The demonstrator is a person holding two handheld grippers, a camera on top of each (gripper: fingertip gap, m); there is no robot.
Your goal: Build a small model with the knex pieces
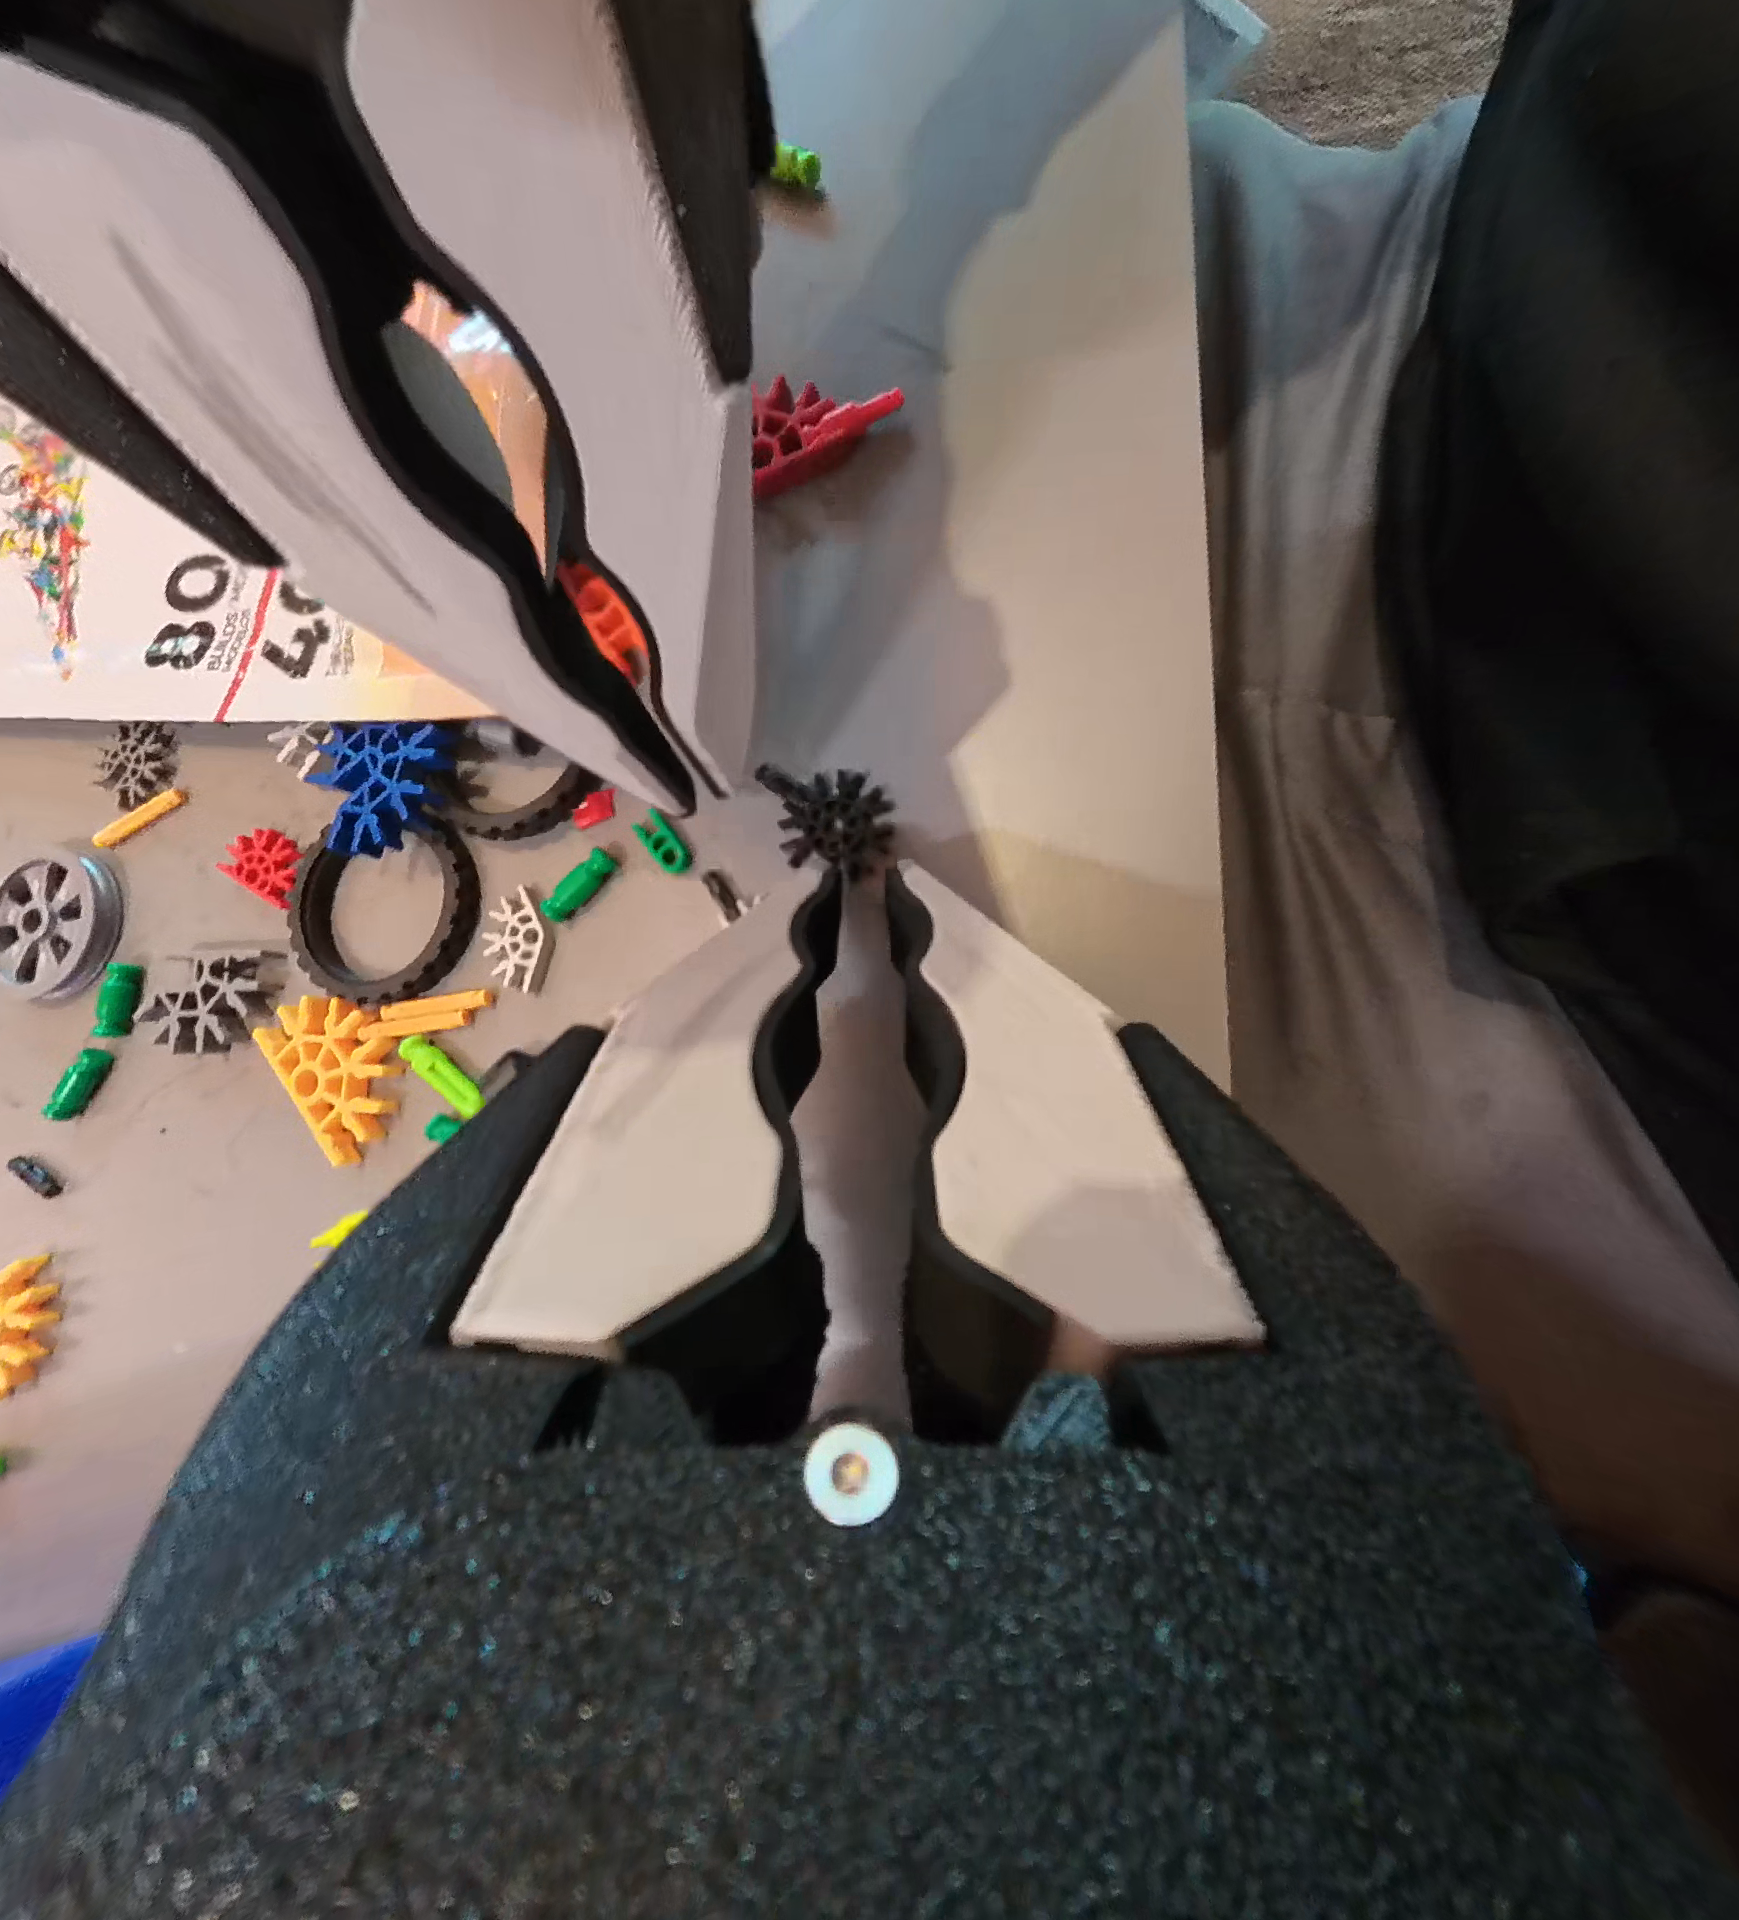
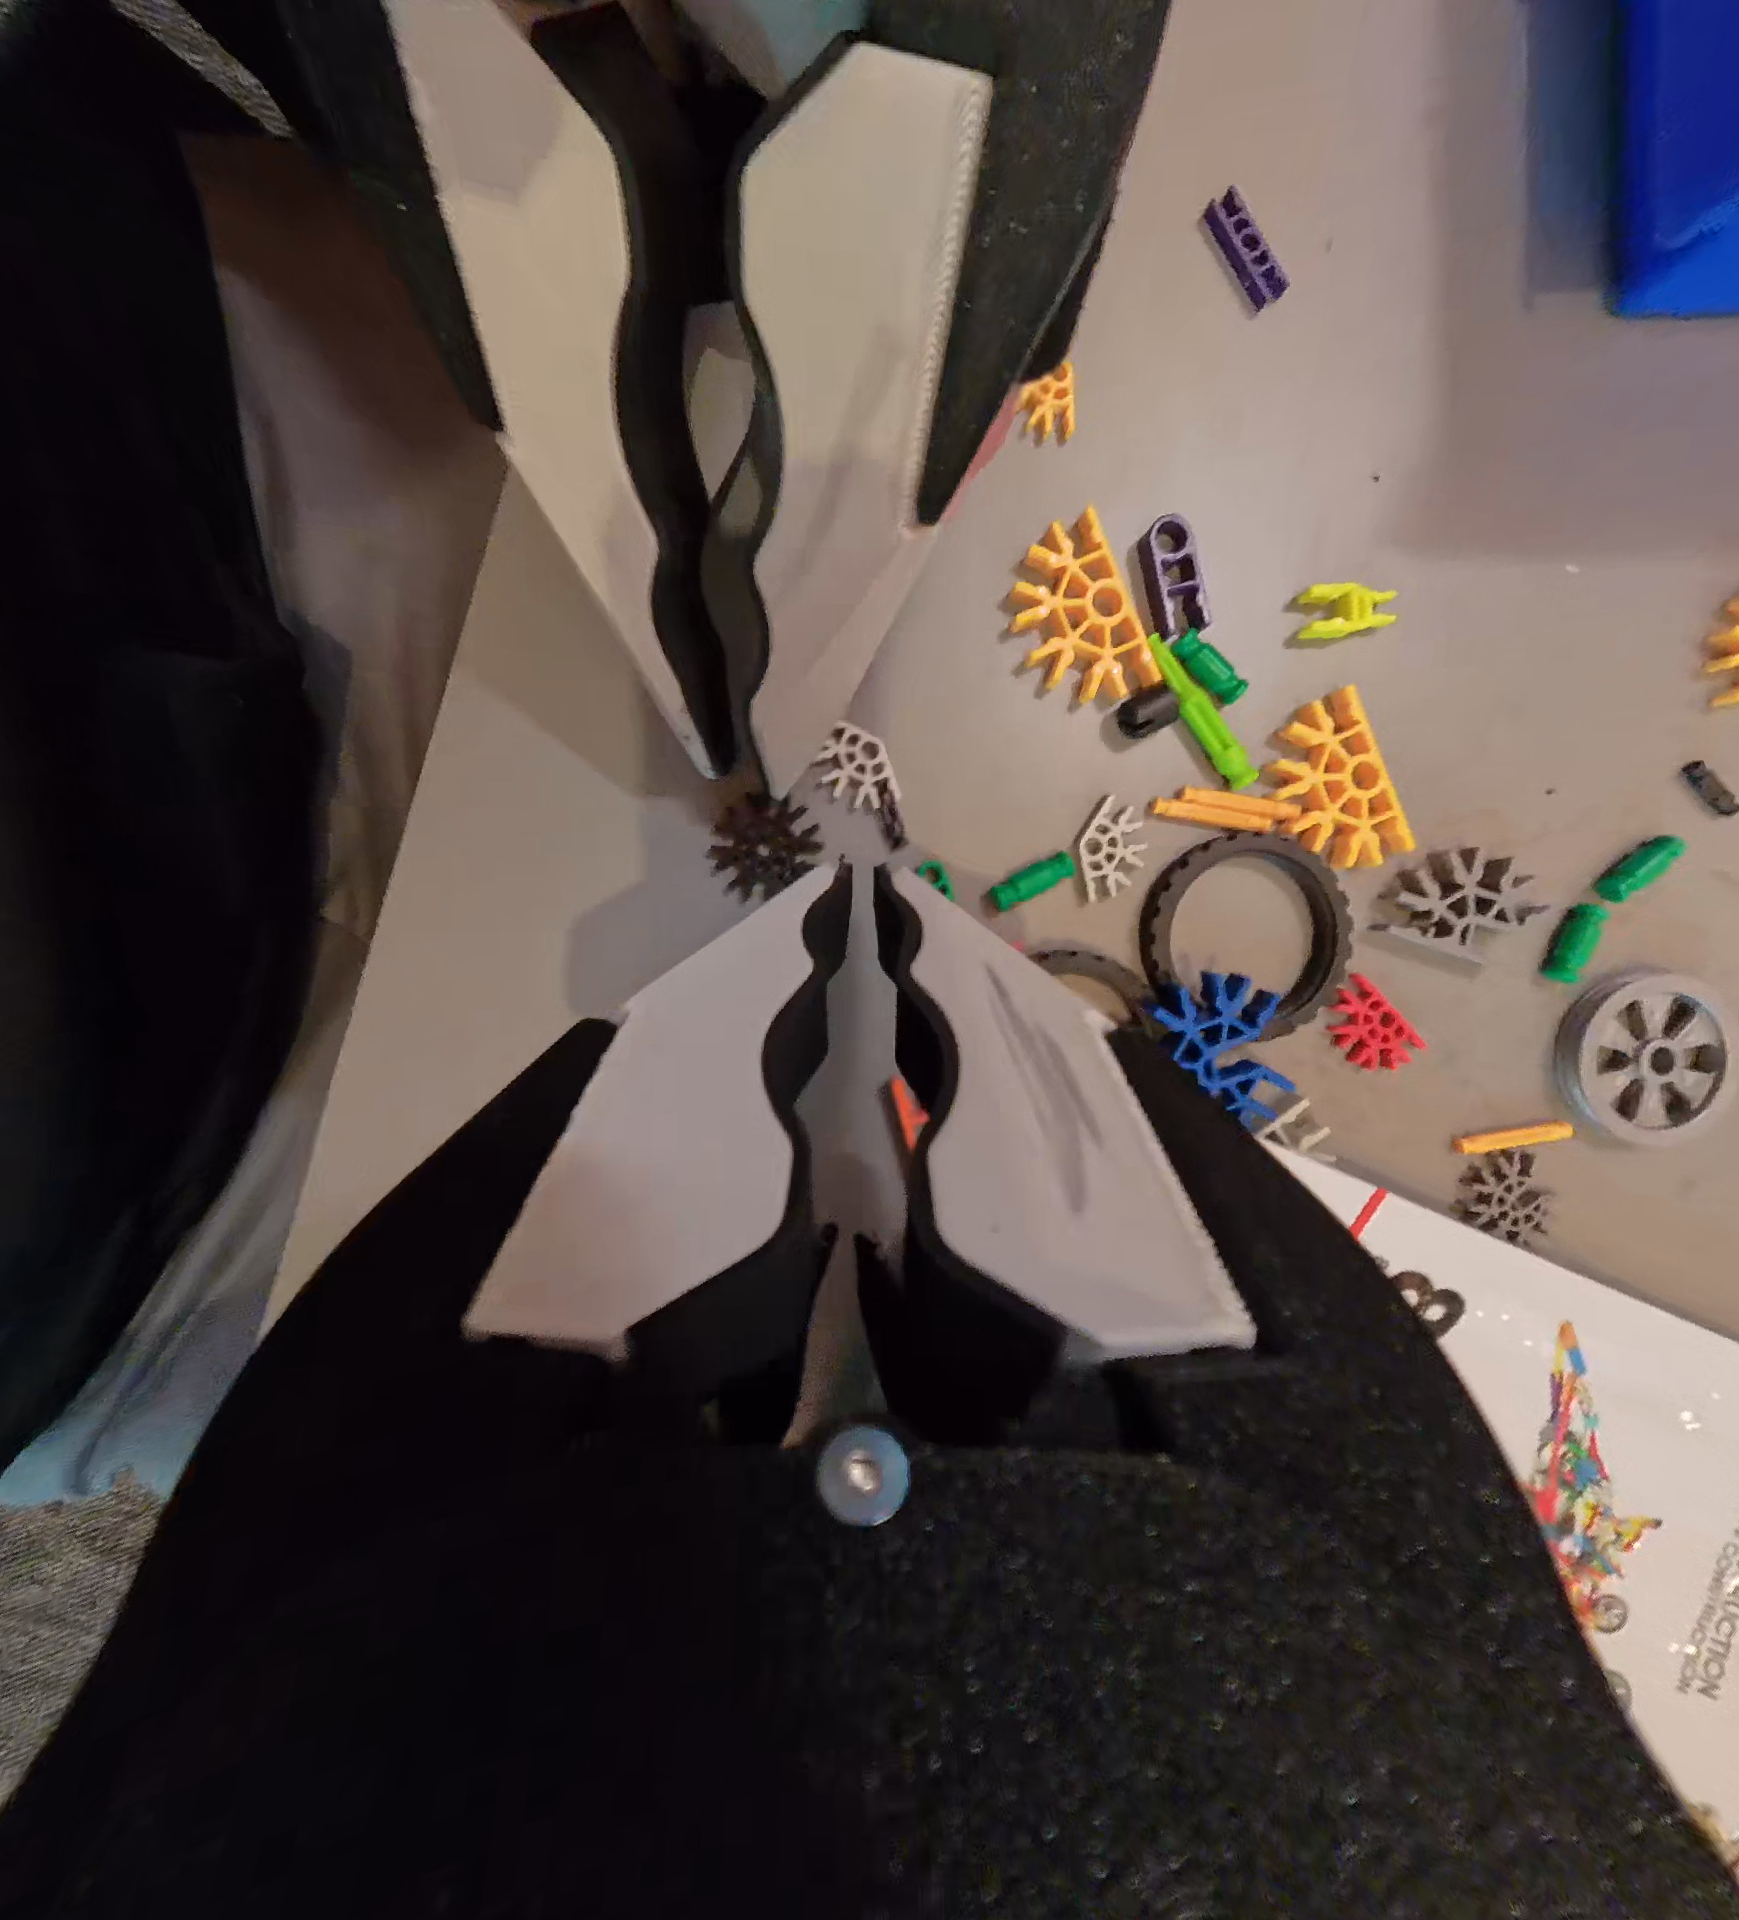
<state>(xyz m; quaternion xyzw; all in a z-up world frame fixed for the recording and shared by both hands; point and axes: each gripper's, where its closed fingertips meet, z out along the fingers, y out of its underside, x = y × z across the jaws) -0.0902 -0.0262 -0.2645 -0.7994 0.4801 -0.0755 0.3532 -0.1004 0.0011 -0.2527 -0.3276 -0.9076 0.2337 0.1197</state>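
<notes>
Left wrist view: noted at left, on bare grey table (image 1: 169, 1195), loose plastic pieces: grey spoked wheel hub (image 1: 49, 920), black rubber tyre ring (image 1: 377, 982), blue snowflake-shaped connector (image 1: 382, 774). From upper left, right gripper (image 1: 699, 800), fingers almost together, gripping orange plastic connector (image 1: 600, 618) in their wavy pocket. Left gripper (image 1: 860, 883) tips pinched on rim of black snowflake-shaped plastic connector (image 1: 834, 821), near table's right edge. Beyond, red fan-shaped connector (image 1: 792, 431) on pale strip along that edge.
</notes>
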